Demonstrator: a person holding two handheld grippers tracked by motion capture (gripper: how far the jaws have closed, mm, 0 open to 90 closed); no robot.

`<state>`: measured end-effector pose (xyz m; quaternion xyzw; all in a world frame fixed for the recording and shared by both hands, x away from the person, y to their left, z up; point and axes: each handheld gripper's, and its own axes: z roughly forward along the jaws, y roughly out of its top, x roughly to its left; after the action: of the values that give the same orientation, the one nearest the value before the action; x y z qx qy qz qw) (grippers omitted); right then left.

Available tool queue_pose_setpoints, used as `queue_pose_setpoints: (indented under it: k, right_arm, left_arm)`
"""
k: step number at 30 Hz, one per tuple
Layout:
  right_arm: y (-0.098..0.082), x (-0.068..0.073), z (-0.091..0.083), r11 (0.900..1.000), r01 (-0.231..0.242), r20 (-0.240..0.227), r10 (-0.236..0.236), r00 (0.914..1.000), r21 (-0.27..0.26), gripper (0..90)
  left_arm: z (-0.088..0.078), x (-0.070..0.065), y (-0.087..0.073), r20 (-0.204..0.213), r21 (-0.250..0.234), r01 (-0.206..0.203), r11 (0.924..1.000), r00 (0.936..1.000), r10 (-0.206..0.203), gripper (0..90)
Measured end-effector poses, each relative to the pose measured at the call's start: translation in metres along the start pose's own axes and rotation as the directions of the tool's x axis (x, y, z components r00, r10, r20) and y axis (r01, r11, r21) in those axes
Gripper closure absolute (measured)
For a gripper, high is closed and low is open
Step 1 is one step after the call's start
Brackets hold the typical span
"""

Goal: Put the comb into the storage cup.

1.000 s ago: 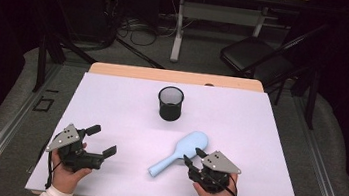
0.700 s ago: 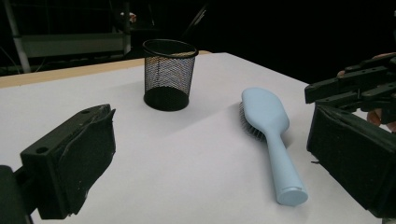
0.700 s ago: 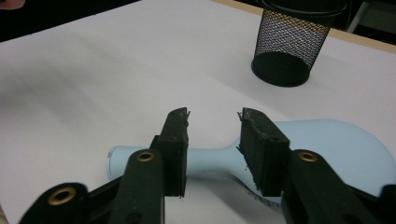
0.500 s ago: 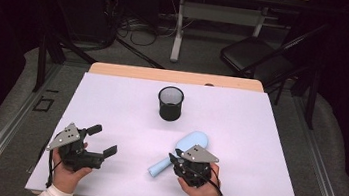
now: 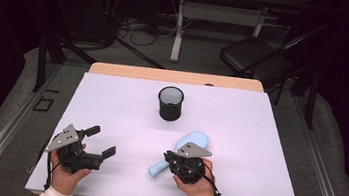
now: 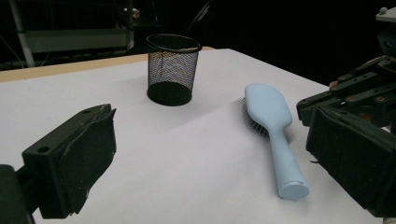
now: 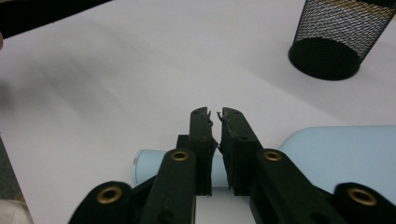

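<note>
Since a second ago, the right gripper (image 5: 171,159) has slid left along the near side of the table, from beside the head of the hairbrush (image 5: 182,153) to over its handle, and its jaws have just been closing. In the right gripper view they stand almost pressed together, a thin slit between the pads, right above the pale blue handle (image 7: 212,168); whether they pinch the handle or merely sit shut over it cannot be told from these pictures. The left gripper (image 5: 98,140) has kept its place at the near left, its jaws spread wide with nothing between them, as the left gripper view (image 6: 205,154) shows.

The hairbrush lies flat on the white table (image 5: 256,153), near the person and a little right of centre. Its head points far and right toward the black mesh cup (image 5: 170,103), its handle end near and left. From the left gripper view the bristles (image 6: 254,122) show along the edge of the head, facing down and to the side. The cup stands upright, well apart from the brush, farther back at the middle of the table.
</note>
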<state>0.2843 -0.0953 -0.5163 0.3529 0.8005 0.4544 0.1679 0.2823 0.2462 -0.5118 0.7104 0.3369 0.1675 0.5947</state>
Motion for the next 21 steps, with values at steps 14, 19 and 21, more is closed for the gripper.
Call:
queue_pose_setpoints:
  k: [14,19,21]
  right_arm:
    - [0.008,0.015,0.043,0.981,0.035,-0.062,-0.023,0.9978,0.189,90.0]
    - [0.008,0.026,0.054,0.974,0.066,-0.081,-0.049,0.9955,0.216,90.0]
    - [0.009,0.03,0.057,0.972,0.079,-0.084,-0.061,0.9946,0.22,90.0]
  left_arm:
    - [-0.002,0.001,-0.001,-0.005,0.004,0.0,1.0,1.0,0.0,1.8]
    - [-0.001,0.001,-0.001,-0.007,0.006,0.001,1.0,1.0,-0.001,2.1]
    - [-0.001,0.001,-0.001,-0.006,0.005,0.0,1.0,1.0,0.0,2.1]
